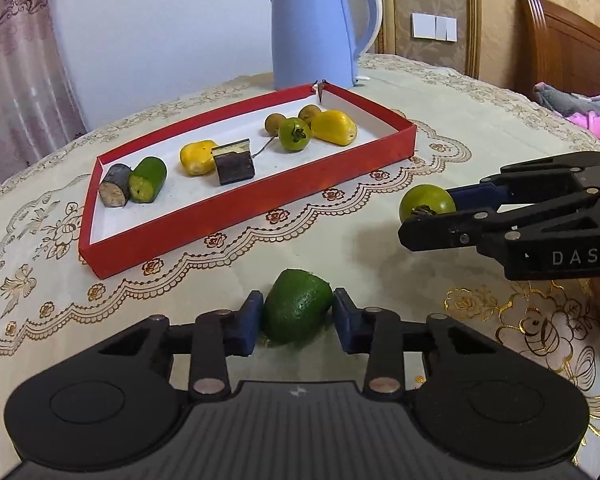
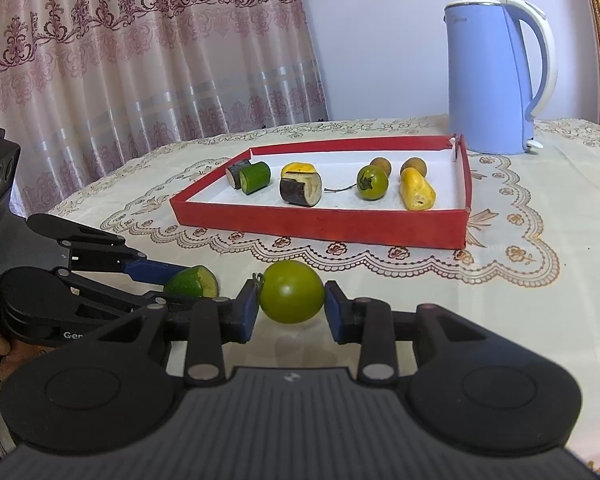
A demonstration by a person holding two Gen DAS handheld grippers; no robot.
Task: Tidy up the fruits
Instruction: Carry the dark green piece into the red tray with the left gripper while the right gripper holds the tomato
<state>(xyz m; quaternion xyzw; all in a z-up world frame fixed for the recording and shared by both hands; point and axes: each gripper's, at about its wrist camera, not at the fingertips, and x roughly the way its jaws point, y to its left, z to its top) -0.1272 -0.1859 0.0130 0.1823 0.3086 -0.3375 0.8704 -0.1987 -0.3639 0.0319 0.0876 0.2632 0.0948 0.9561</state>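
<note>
Indoors, floral tablecloth, curtain; each hand-held gripper clamped on green fruit

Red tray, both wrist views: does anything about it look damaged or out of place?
Yes. The red tray has a split far corner near the blue kettle: the two walls gape apart there, with a torn flap sticking up. The fruit inside lies in order, and nothing has spilled.

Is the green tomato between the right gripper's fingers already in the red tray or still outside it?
Outside. The green tomato is clamped in the right gripper over the tablecloth, in front of the red tray.
</note>
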